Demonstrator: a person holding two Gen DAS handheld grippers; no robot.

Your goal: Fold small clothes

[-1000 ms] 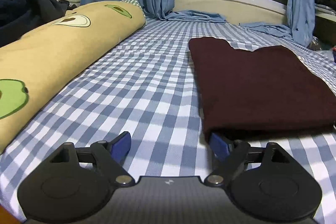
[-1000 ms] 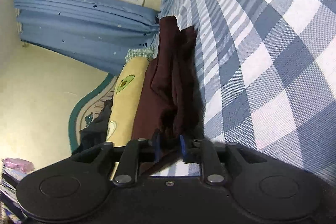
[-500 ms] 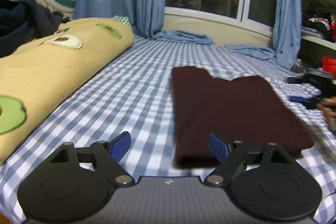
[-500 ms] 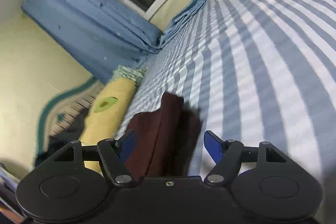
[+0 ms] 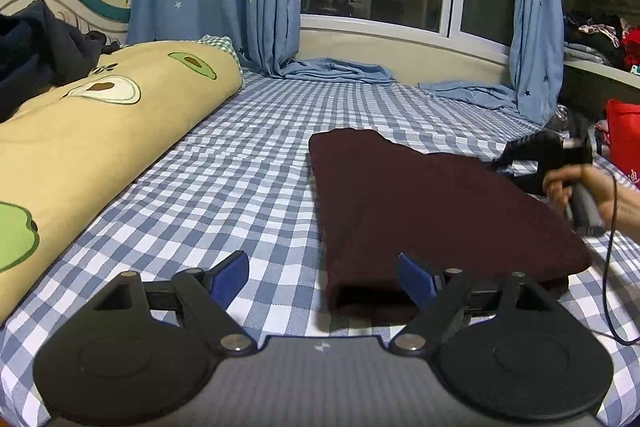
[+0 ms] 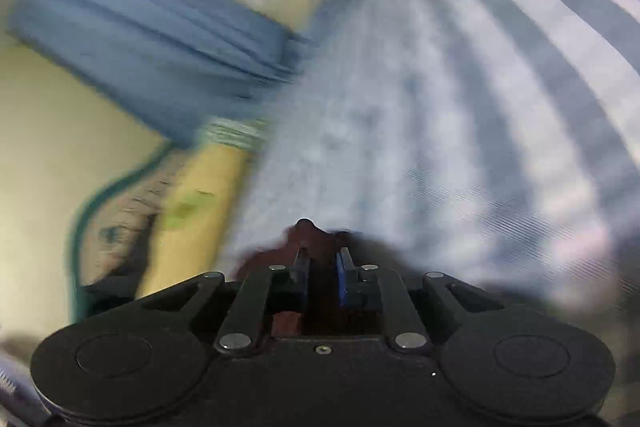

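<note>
The dark maroon folded cloth [image 5: 432, 211] lies flat on the blue-and-white checked bedsheet [image 5: 248, 179]. I keep my left gripper [image 5: 322, 277] wide and empty at its near corner. My right gripper [image 6: 323, 267] is closing; whether it pinches cloth, I cannot tell.

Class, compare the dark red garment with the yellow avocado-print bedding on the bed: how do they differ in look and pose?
The dark red garment is plain, while the yellow bedding has avocado prints. The garment lies flat and folded in the middle of the checked sheet; the bedding is a bulky roll along the sheet's left side. Both are soft fabric resting on the sheet.
</note>
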